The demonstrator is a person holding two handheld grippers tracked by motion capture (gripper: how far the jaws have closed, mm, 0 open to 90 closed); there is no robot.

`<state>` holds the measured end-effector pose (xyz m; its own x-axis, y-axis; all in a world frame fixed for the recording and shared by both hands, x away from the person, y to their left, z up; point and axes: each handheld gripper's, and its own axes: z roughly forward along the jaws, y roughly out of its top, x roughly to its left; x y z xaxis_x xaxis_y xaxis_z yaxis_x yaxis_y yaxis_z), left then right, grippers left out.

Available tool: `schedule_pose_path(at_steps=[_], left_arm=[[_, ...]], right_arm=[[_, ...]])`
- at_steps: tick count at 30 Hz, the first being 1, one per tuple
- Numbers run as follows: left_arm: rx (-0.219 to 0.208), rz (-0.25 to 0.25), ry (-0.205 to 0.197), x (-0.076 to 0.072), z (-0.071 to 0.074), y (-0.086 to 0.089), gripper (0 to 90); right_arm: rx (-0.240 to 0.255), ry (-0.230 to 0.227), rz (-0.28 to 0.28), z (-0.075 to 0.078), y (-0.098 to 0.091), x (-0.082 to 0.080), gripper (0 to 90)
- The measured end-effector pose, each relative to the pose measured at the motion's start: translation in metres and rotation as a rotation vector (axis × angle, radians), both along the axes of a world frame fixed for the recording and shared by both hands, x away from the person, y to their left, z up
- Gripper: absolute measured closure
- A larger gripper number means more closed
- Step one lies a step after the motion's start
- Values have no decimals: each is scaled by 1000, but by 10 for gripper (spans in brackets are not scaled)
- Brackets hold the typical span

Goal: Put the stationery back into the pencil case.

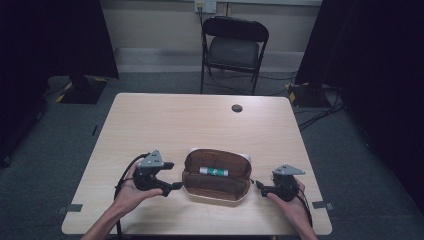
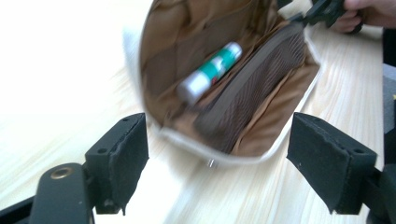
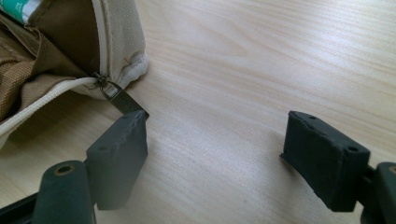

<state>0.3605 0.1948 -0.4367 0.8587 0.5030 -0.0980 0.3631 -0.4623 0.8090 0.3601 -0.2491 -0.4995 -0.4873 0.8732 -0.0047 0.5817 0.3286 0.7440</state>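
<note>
pouch point(image 1: 217, 176): lying unzipped on table point(image 1: 165, 120), holding tube point(image 1: 214, 171)
left gripper point(image 1: 174, 176): gaping wide beside pouch
right gripper point(image 1: 258, 186): gaping wide, touching zip pull point(image 3: 122, 99)

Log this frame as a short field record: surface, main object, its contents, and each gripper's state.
surface: wooden table
main object: pencil case, unzipped, lying open
contents: green and white tube inside
zipper pull: at the case's end, touching one jaw of the right gripper
left gripper: open, holding nothing
right gripper: open, holding nothing
background: folding chair
</note>
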Motion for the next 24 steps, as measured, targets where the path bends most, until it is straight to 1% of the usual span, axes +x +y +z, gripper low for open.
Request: schedule_pose_path(at_steps=[1,2,3,5,6,7,8,9,10,11,12,14,15,16,18,19,20,23,24], left_arm=[[0,5,-2,0,-1,5,178],[6,19,-3,0,-1,10,178],[-1,34,0,-1,-1,14,178],[5,62,-8,-1,1,25,176],[-1,73,-4,-1,1,31,176],[-1,112,6,-1,0,43,169],[-1,112,6,-1,0,43,168],[8,151,12,0,-3,54,168],[8,151,12,0,-3,54,167],[21,193,10,2,-6,65,164],[21,193,10,2,-6,65,158],[28,245,14,4,-12,74,160],[27,283,13,7,-19,82,160],[27,283,13,7,-19,82,160],[34,312,27,9,-25,90,161],[49,336,38,10,-31,96,161],[49,336,38,10,-31,96,161],[79,367,52,11,-39,104,161],[101,385,73,12,-45,108,162]], right_arm=[[0,0,0,0,0,0,207],[0,0,0,0,0,0,207],[-1,-1,1,0,0,0,207],[0,0,0,0,0,0,207],[0,0,0,0,0,0,207],[0,0,0,0,0,0,207],[0,0,0,0,0,0,207],[0,-1,0,0,0,0,207],[0,-1,0,0,0,0,207],[0,0,0,0,0,0,207],[0,0,0,0,0,0,207],[0,0,0,0,0,0,207],[0,0,0,0,0,0,207],[0,0,0,0,0,0,207],[0,0,0,0,0,0,207],[0,0,0,0,0,0,207],[0,0,0,0,0,0,207],[0,0,0,0,0,0,207],[0,0,0,0,0,0,207]])
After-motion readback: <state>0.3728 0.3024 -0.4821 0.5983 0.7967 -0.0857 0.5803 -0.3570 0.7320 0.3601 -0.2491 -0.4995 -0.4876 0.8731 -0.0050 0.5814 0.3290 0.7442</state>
